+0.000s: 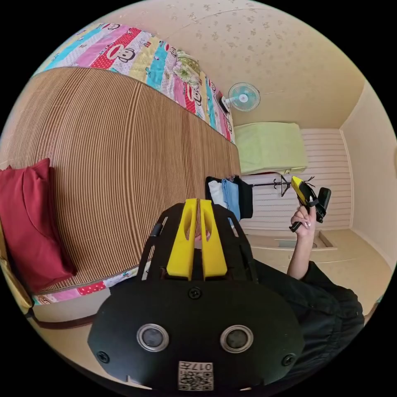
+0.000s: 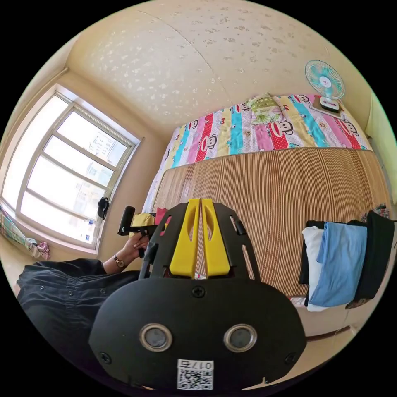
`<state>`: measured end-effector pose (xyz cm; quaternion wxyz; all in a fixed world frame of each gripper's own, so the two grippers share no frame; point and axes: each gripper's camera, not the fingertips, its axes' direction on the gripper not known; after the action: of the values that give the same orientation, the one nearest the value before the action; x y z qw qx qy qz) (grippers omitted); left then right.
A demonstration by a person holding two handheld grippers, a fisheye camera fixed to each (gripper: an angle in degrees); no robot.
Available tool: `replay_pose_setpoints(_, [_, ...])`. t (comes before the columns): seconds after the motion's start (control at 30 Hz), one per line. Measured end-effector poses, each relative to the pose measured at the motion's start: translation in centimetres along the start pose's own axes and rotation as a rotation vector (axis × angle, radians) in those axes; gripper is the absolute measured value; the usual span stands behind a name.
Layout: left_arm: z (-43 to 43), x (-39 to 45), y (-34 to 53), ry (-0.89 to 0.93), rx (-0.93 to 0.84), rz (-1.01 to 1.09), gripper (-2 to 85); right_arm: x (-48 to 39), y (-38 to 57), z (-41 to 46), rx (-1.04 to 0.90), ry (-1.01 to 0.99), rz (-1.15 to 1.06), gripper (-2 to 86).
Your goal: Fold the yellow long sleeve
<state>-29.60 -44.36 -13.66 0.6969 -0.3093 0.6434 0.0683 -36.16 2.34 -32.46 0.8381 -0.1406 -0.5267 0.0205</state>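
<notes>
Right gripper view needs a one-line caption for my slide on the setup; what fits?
Right gripper, yellow jaws closed and empty, held over a bamboo mat with clothes hanging at its edge.

both views bedward, mat (image 1: 124, 165) shared

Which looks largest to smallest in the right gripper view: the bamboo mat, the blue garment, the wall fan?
1. bamboo mat
2. blue garment
3. wall fan
The garment hangs nearer the camera, so its apparent size may mislead.

Ribbed woven bamboo mat (image 1: 124, 165) over a printed cotton sheet (image 2: 248, 128); matt black plastic gripper body with smooth yellow plastic jaws.
</notes>
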Motion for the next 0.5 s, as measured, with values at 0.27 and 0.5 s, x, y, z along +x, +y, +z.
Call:
replay_pose_setpoints(0.27, [-9.9,-5.2,6.7,-0.174,0.213,-0.035,4.0,-3.4,2.4,9.2,-0.090,-0.057,0.005,0.5])
replay_pose_setpoints(0.5, [-17.5,-13.5,16.4,-0.388,0.342,-0.284,6.3,-2.8,6.0,10.5,-0.015,-0.237,-0.010,0.4])
